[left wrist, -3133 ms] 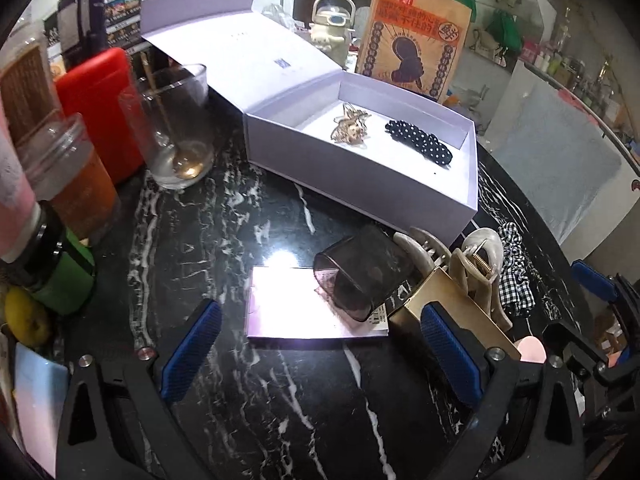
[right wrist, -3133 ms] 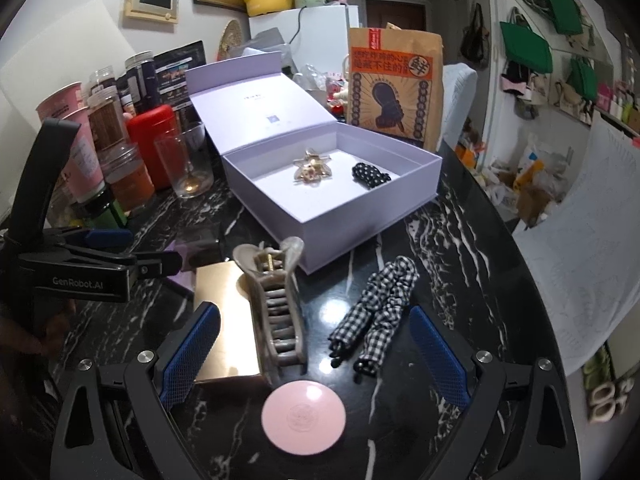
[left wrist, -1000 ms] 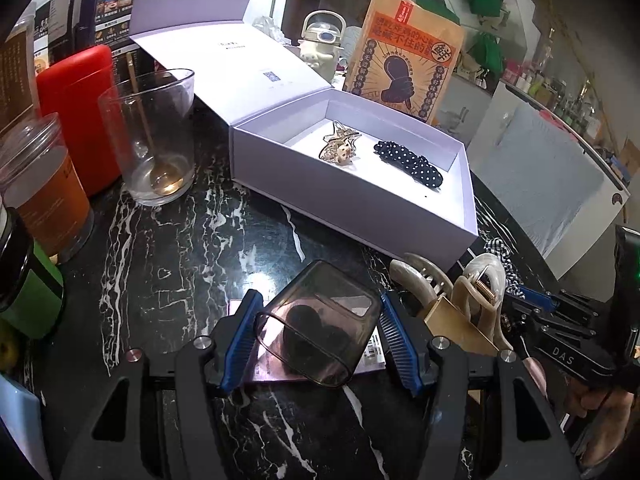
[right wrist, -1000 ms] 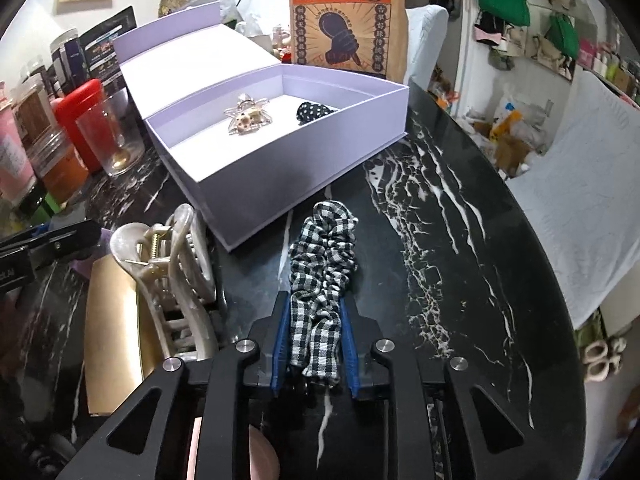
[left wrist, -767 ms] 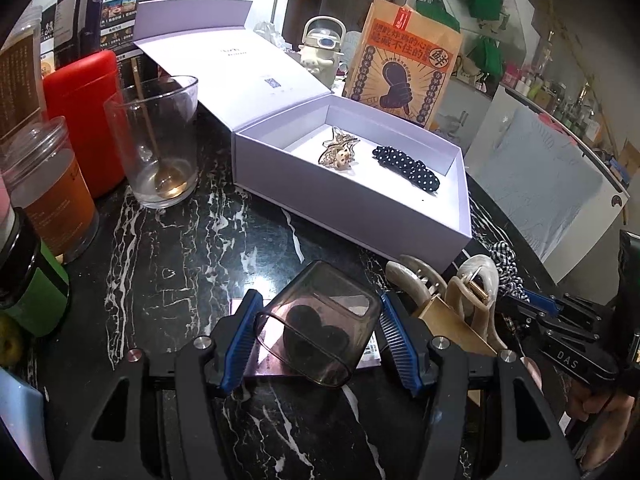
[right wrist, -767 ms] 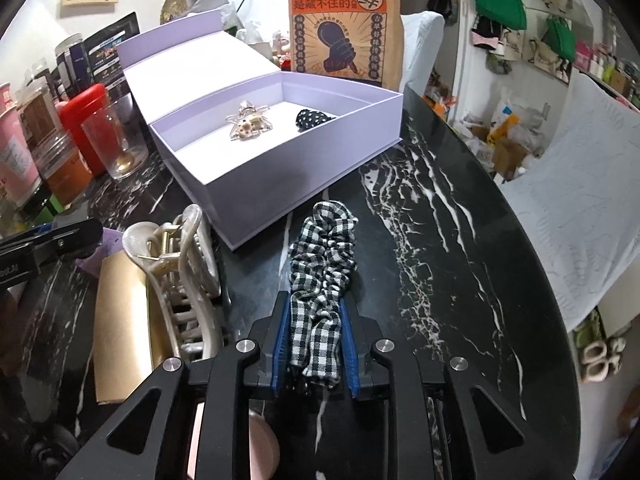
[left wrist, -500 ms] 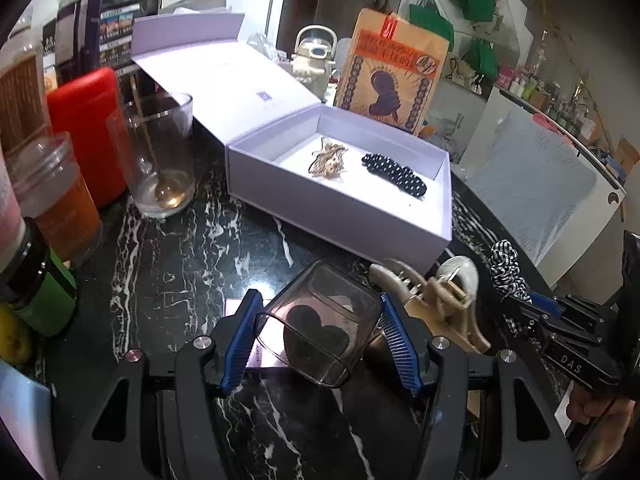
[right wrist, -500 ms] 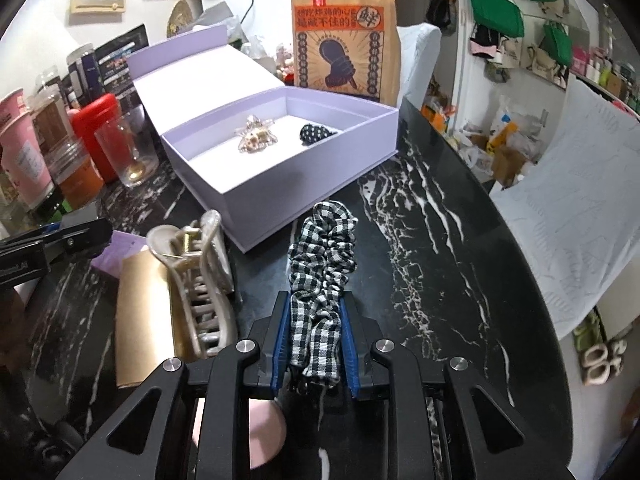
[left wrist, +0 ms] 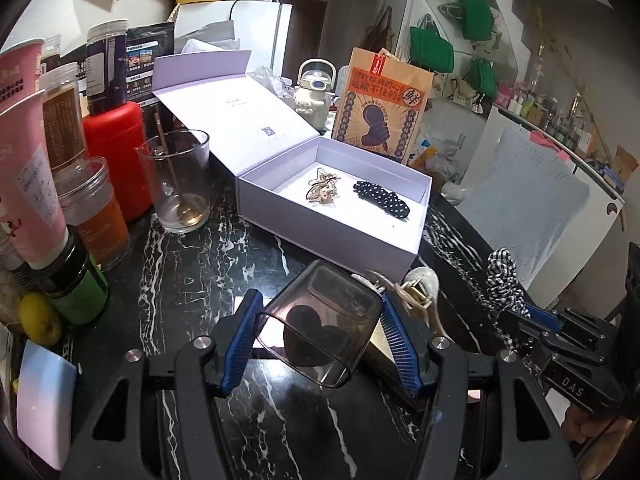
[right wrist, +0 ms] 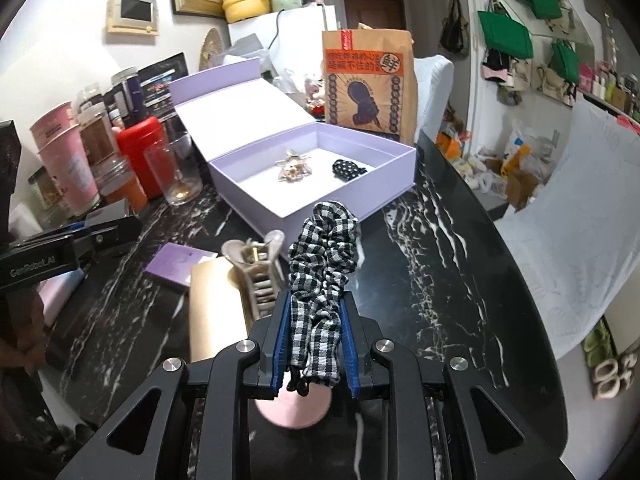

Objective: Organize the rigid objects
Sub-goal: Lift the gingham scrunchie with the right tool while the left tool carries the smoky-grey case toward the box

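My left gripper is shut on a smoky transparent square hair clip and holds it above the black marble table. My right gripper is shut on a black-and-white checked scrunchie, lifted off the table; it also shows in the left wrist view. The open lilac box stands beyond, holding a gold clip and a black dotted scrunchie. A beige claw clip lies on a gold card.
A glass with a spoon, a red canister, jars and pink cups stand at the left. A brown paper bag stands behind the box. A pink disc and a lilac card lie on the table.
Both grippers have risen with their objects. The smoky clip and the checked scrunchie are now lifted off the table, and the box looks farther away.
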### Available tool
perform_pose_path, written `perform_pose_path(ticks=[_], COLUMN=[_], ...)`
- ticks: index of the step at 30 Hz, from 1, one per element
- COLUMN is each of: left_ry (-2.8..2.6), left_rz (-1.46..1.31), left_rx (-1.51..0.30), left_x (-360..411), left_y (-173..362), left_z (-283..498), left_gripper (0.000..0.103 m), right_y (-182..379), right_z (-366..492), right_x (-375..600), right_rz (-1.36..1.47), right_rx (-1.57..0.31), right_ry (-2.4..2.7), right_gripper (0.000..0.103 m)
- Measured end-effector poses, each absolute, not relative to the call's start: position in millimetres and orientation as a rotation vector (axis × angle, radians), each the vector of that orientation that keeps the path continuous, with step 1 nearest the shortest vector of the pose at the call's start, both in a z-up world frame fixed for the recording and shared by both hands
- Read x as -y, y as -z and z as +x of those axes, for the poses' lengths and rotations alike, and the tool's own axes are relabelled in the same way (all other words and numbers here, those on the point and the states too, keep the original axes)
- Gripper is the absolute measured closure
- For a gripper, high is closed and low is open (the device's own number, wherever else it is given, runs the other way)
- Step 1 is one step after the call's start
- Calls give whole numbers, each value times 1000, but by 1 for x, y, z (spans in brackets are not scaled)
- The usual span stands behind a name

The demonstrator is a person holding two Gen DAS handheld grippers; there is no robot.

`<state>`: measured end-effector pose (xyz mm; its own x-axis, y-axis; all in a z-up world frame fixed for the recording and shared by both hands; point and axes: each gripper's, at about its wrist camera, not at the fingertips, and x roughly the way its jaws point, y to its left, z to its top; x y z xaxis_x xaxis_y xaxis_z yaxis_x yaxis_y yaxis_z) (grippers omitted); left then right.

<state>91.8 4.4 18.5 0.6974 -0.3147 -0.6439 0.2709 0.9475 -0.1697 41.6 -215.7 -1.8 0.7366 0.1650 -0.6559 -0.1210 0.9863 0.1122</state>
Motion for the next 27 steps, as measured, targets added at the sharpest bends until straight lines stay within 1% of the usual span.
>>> perform_pose_path(ticks=[12,27], left_ry=[342,374], left_rz=[-39,-27], left_rx=[-739,-720], left_x=[4,27], left_y=[-29,-44], left_z=[104,150], left_gripper=[43,43], right_y=[-10,-32], right_z=[44,89], right_x=[208,213], right_rz=[42,10], right_rx=[-722,-695], right_ry=[-203,-284], right_gripper=[80,80])
